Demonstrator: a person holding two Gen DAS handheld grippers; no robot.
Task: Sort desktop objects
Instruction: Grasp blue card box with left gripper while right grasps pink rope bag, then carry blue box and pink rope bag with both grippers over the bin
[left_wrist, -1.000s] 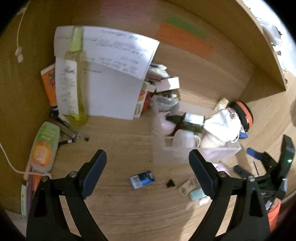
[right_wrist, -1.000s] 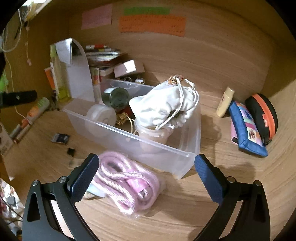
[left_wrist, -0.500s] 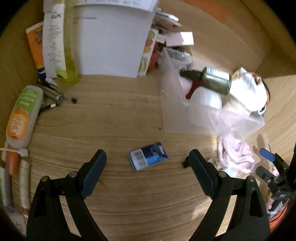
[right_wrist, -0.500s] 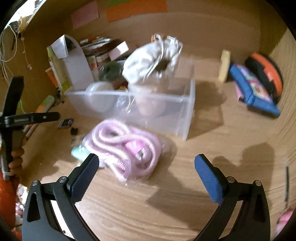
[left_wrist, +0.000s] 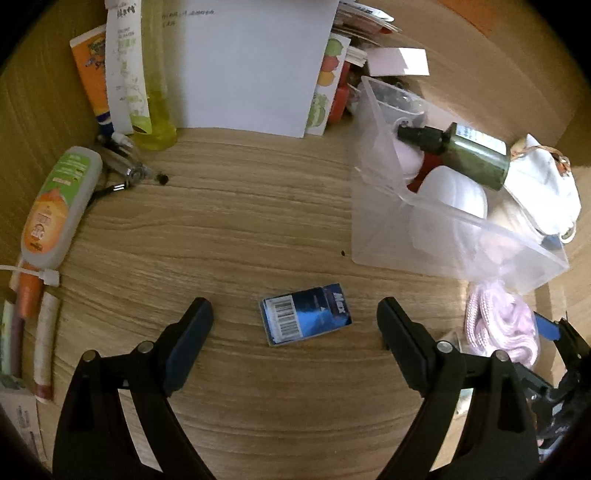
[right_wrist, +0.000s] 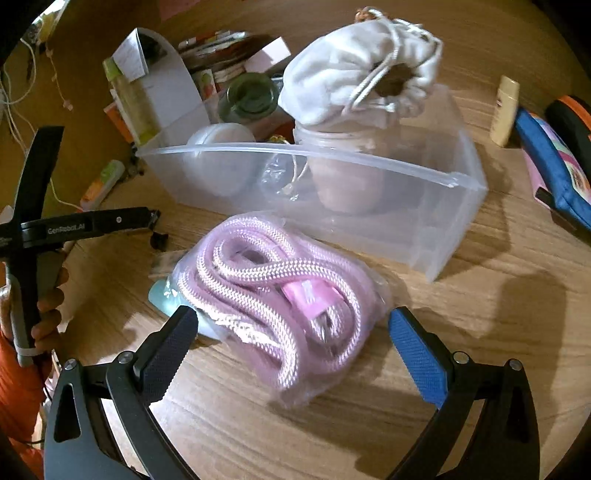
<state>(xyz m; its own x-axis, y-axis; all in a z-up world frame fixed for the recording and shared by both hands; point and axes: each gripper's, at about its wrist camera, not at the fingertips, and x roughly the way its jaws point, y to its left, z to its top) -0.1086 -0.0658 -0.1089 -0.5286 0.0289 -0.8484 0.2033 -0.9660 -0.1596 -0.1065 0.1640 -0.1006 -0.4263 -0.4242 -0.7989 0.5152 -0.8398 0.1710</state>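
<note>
A small blue box with a barcode (left_wrist: 306, 314) lies flat on the wooden desk between the open fingers of my left gripper (left_wrist: 295, 321). A bagged pink rope (right_wrist: 280, 288) lies on the desk between the open fingers of my right gripper (right_wrist: 291, 328), just in front of a clear plastic bin (right_wrist: 443, 236). The bin (left_wrist: 373, 206) holds a white drawstring pouch (right_wrist: 354, 62), a green bottle (left_wrist: 469, 158) and a white round jar (right_wrist: 221, 140). Both grippers are empty.
A white paper sheet (left_wrist: 251, 66), a yellow bottle (left_wrist: 155, 92) and tubes (left_wrist: 55, 206) stand at the desk's back left. A blue pencil case (right_wrist: 554, 166) and a cream tube (right_wrist: 506, 110) lie right of the bin. The left gripper's body (right_wrist: 74, 229) is at the left of the right wrist view.
Both grippers have come down and forward: the left now straddles the blue box, the right now straddles the pink rope bag. Both stay open.
</note>
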